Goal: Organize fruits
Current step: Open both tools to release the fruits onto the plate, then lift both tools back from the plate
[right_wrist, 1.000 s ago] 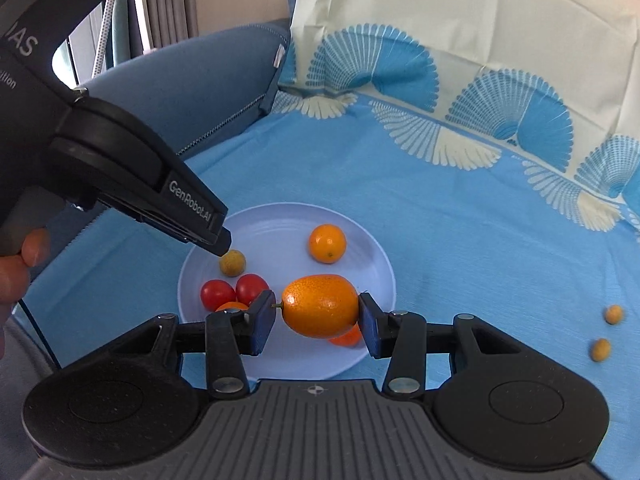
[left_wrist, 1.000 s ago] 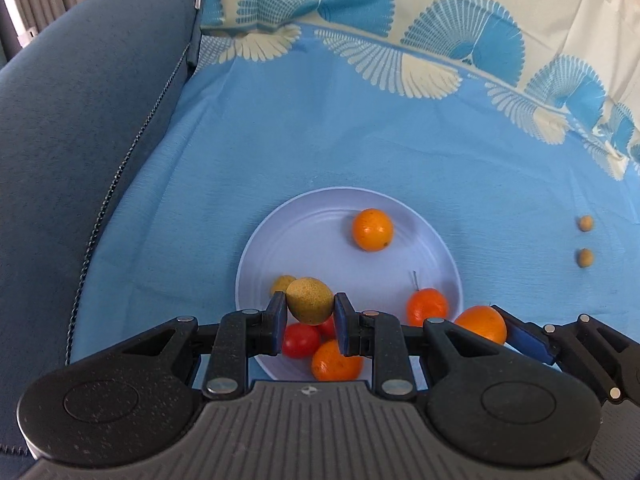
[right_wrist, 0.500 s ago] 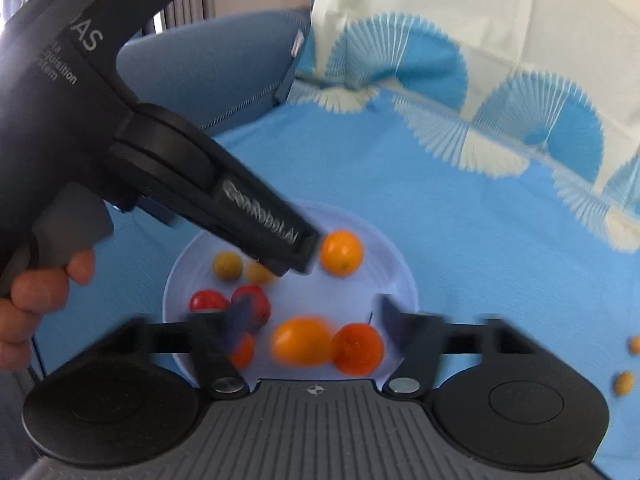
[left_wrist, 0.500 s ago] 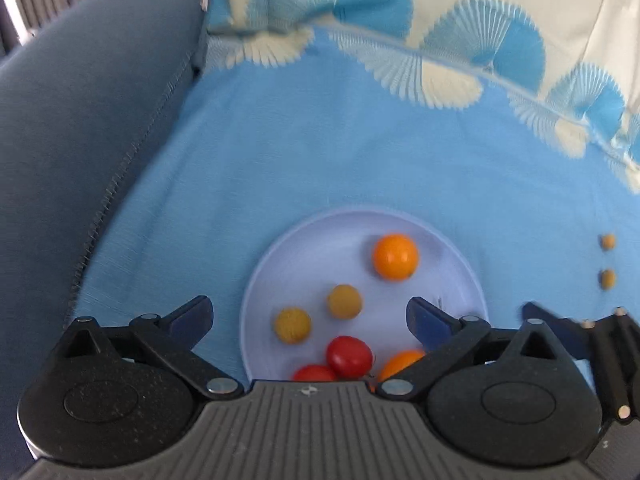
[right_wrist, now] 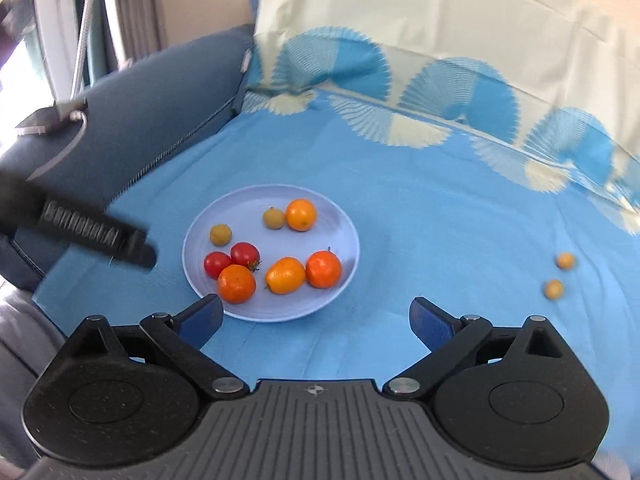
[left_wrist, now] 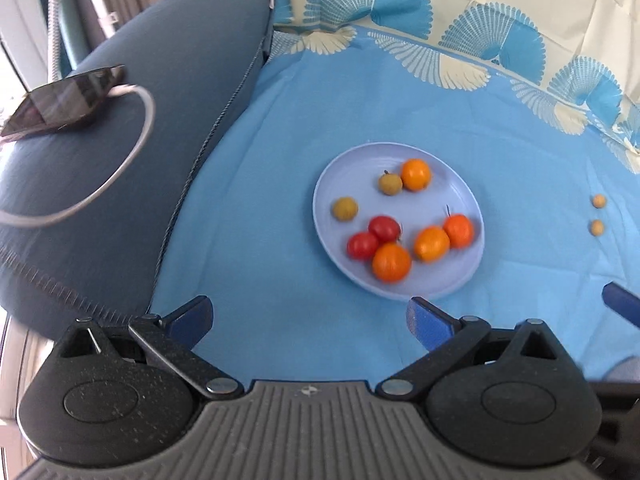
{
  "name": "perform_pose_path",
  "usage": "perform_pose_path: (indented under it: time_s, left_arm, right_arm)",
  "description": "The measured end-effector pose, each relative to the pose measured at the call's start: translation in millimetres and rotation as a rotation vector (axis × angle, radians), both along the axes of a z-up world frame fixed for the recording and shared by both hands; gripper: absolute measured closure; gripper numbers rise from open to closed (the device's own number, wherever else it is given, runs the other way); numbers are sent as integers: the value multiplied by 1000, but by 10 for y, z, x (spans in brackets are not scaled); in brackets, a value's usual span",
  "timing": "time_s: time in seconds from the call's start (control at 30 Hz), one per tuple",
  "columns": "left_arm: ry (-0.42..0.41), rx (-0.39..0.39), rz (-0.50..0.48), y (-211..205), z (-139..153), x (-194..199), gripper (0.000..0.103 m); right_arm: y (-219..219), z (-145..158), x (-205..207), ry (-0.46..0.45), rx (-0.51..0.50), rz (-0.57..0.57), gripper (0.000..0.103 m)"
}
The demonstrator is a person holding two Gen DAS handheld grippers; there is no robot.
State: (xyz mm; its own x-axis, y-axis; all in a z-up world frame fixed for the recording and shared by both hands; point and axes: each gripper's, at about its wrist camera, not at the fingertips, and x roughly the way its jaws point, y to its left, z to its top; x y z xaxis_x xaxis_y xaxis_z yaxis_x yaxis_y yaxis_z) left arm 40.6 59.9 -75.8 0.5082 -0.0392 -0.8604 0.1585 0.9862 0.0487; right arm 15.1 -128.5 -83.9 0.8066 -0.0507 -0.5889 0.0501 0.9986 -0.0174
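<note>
- The left tongs (left_wrist: 310, 316) stand wide apart with nothing between the blue pads, low in the left wrist view and short of the plate (left_wrist: 472, 208), which sits right of centre on the blue cloth (left_wrist: 280, 128).
- The right tongs (right_wrist: 316, 316) are likewise spread wide and empty, low in the right wrist view, with the plate just beyond the left pad.
- Eight fruits lie on the plate: four oranges (right_wrist: 236, 283), two of them touching at its lower right; two red tomatoes (right_wrist: 245, 254) pressed together at the lower left; and two small yellow-green fruits (right_wrist: 221, 234) toward its upper part, one of them beside the far orange.
- Like fruits lie mostly near like, probably because each was let go next to its own kind. The plate's raised rim should stop round fruit rolling off the soft cloth.
- Two small loose fruits (right_wrist: 560, 274) lie well apart from the plate, at the right edge of both views, one above the other. They look like what is left of the task.
- They are closer to the right tongs, so a wide opening suits reaching for one; being small and round, they may slip aside unless the pads close squarely.
- At upper left, a dark flat device (left_wrist: 60, 100) with a pale cable rests on a dark blue cushion (left_wrist: 140, 160), clear of the work.
</note>
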Motion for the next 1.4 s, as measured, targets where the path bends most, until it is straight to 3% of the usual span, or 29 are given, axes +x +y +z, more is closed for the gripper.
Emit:
perform_pose_path:
  time_s: [0.23, 0.6, 0.9, 1.4]
  left_arm:
    - [-89, 27, -26, 36, 196, -553, 0]
    - [-163, 36, -22, 95, 395, -1022, 0]
    - [-195, 39, -27, 146, 469, -1230, 0]
    - [-224, 19, -23, 197, 557, -1253, 0]
  right_arm:
    - [131, 207, -594, -96, -2, 11, 1]
    - [227, 394, -1204, -197, -26, 23, 1]
    - [331, 474, -1400, -242, -47, 39, 1]
    - [412, 525, -1463, -256, -81, 49, 1]
